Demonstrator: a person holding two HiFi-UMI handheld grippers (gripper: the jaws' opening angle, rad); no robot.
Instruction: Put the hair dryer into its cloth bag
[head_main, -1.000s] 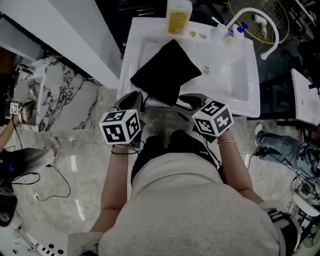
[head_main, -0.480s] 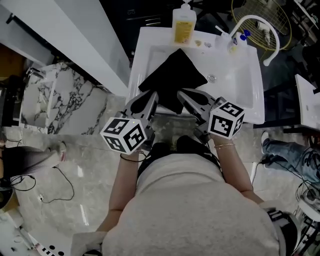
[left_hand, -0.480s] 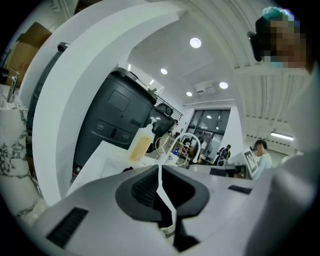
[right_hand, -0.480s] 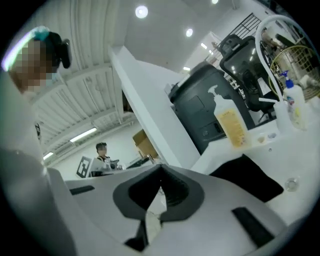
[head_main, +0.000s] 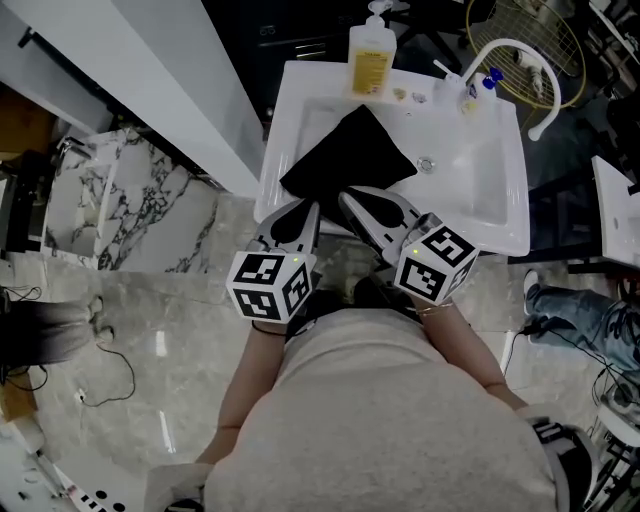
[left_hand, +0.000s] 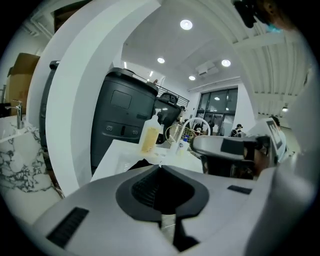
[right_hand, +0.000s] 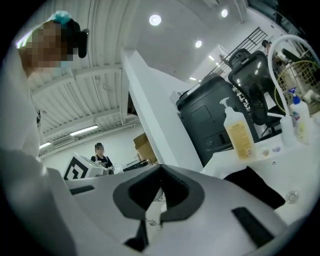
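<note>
The left gripper (head_main: 300, 212) and right gripper (head_main: 352, 197) were both clamped together on nothing, and a careless nudge risked sliding the cloth bag (head_main: 350, 160) just ahead, perhaps overlapping the sink (head_main: 497, 218) rim, off it.

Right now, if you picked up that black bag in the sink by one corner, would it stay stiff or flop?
Probably flop: the black bag looks like soft cloth, slumped in the sink. Its matte surface suggests it wouldn't slip easily. It lies flat with corners, so a push should slide or bunch it, not roll it.
</note>
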